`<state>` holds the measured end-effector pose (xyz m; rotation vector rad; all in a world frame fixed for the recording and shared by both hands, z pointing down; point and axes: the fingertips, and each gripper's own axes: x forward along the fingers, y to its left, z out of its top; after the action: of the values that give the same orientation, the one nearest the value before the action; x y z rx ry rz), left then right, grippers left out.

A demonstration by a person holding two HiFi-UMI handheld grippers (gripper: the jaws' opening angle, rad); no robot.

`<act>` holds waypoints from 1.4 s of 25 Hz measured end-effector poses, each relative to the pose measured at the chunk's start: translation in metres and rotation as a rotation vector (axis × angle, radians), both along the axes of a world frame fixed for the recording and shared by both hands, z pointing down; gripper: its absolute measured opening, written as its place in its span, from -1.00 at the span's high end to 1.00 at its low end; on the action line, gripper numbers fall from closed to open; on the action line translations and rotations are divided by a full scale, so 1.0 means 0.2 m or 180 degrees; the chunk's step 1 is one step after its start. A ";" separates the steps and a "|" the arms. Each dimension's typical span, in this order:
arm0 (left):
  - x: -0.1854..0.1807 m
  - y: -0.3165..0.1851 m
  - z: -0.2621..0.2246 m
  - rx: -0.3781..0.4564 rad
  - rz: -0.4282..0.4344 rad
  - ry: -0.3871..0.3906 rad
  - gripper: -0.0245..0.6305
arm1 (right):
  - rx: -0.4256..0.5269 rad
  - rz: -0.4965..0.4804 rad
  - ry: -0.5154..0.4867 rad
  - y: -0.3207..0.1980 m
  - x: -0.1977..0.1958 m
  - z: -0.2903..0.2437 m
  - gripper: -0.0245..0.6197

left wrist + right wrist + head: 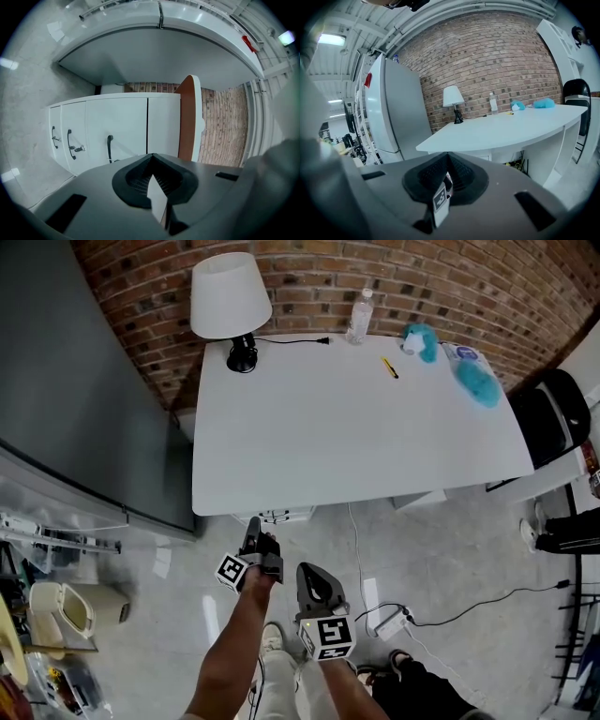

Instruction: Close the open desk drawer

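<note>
On the table [356, 446] before you, the lamp [230, 296] stands in the far left corner, the bottle [359, 317] at the far edge, the pen [389, 368] near it on the right. The drawer unit [277, 515] sits under the near left edge, the chair [553, 413] beside the right end.

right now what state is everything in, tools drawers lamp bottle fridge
left tool: shut, empty, aimed at the drawer fronts
right tool: shut, empty, held back from the desk
drawer unit: under the desk, three handles showing; cannot tell whether a drawer stands out
lamp: upright, cord end lying on the desk
bottle: upright, cap on
fridge: shut
</note>
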<state>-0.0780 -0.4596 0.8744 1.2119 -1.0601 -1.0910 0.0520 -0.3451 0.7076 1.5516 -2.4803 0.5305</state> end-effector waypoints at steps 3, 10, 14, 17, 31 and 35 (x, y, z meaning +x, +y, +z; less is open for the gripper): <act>0.01 0.05 -0.08 0.0031 -0.0060 0.0025 0.91 | 0.0004 -0.0002 -0.0022 0.01 -0.01 -0.03 0.89; 0.03 0.16 -0.25 0.0080 -0.0058 -0.0017 0.91 | 0.0030 -0.0021 -0.0041 0.04 -0.01 -0.13 0.89; 0.02 0.19 -0.39 0.0203 -0.0021 -0.0043 0.91 | 0.0054 -0.0042 -0.0053 0.04 -0.02 -0.19 0.89; 0.02 0.23 -0.49 0.0245 0.0004 -0.0097 0.91 | 0.0062 -0.0071 -0.0053 0.04 -0.03 -0.24 0.89; 0.07 0.38 -1.04 0.0504 0.0093 -0.0255 0.91 | 0.0181 -0.0009 -0.0141 0.10 -0.02 -0.58 0.89; 0.07 0.43 -1.25 0.0582 0.0105 -0.0389 0.91 | 0.0215 0.0001 -0.0140 0.12 -0.02 -0.71 0.89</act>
<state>-0.0645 -0.3739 0.6240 1.4526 -1.0460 -1.1185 0.0480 -0.3201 0.5649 1.5814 -2.5560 0.4909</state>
